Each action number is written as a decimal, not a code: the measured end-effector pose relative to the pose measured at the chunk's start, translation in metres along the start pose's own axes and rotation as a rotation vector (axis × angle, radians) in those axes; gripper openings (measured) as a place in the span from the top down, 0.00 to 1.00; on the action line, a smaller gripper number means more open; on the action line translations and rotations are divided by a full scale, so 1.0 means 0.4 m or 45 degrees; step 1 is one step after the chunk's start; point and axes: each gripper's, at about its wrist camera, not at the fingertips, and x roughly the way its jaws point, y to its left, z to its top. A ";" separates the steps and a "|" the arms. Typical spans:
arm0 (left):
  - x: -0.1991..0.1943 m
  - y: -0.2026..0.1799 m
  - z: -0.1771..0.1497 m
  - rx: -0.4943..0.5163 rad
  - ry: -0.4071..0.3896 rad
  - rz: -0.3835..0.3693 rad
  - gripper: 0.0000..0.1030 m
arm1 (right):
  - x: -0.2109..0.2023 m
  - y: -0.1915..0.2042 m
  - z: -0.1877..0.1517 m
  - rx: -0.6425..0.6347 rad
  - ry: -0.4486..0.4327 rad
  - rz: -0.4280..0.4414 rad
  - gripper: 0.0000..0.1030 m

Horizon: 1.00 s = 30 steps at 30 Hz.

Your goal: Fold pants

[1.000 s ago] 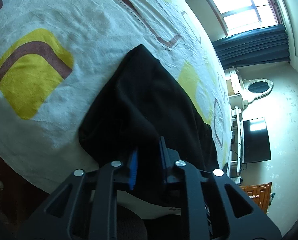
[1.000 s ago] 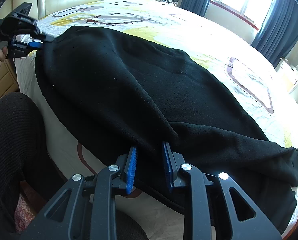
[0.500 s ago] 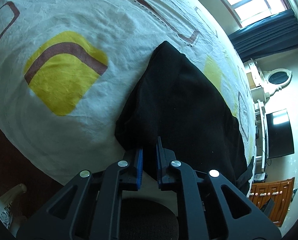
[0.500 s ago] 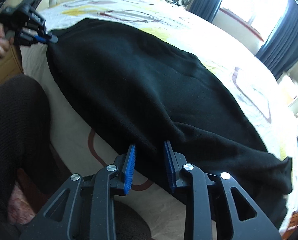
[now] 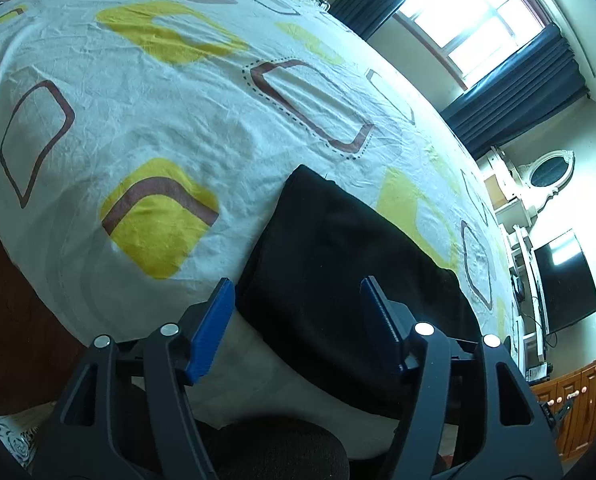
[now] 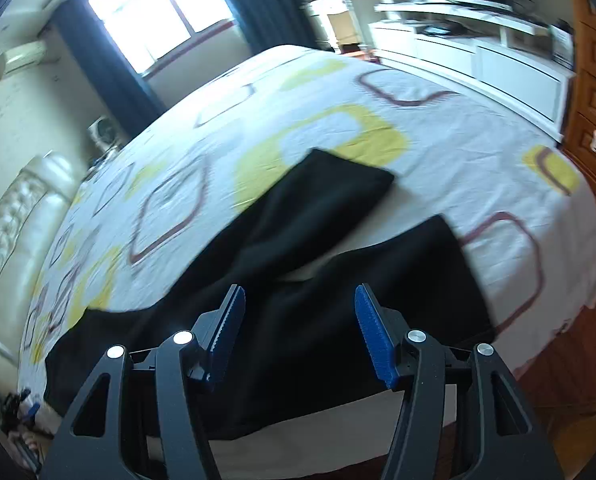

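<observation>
Black pants (image 6: 298, 280) lying on patterned bed sheet (image 5: 177, 92) along near edge of bed, waist end under left gripper (image 5: 298, 312), legs running toward 12 o'clock in right wrist view. Left gripper jaws opening, blue pads apart, cloth below but unpinched. Right gripper (image 6: 298, 320) jaws opening too, hovering over pants, nothing clamped. Two legs lying splayed, gap showing between them. Judging: garment spread only; leg-over-leg and crosswise folds remaining.

A bed (image 5: 169, 120) with a white sheet printed in yellow and brown squares carries black pants (image 5: 338, 272) lying flat along its near edge.
</observation>
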 end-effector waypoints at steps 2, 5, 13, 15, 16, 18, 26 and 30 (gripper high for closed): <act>0.005 -0.019 -0.002 -0.004 -0.011 0.007 0.33 | 0.029 -0.102 0.043 0.069 0.023 -0.099 0.44; 0.025 -0.033 -0.018 -0.064 0.009 -0.004 0.26 | 0.092 -0.180 0.072 0.102 0.079 -0.146 0.44; 0.100 -0.096 -0.094 -0.097 0.109 -0.015 0.25 | 0.210 -0.160 0.081 -0.065 0.243 -0.171 0.87; 0.114 -0.117 -0.105 -0.089 0.116 -0.008 0.25 | 0.192 -0.131 0.102 -0.186 0.197 -0.271 0.87; 0.120 -0.124 -0.107 -0.092 0.120 -0.011 0.25 | 0.186 -0.124 0.117 -0.234 0.162 -0.324 0.87; 0.128 -0.141 -0.115 -0.093 0.123 -0.022 0.25 | 0.163 -0.124 0.138 -0.290 0.097 -0.414 0.88; 0.147 -0.157 -0.151 -0.092 0.159 -0.051 0.25 | 0.163 -0.330 0.129 0.099 0.111 -0.370 0.75; 0.143 -0.148 -0.142 -0.116 0.158 -0.077 0.25 | 0.082 -0.435 0.084 0.417 0.054 -0.165 0.63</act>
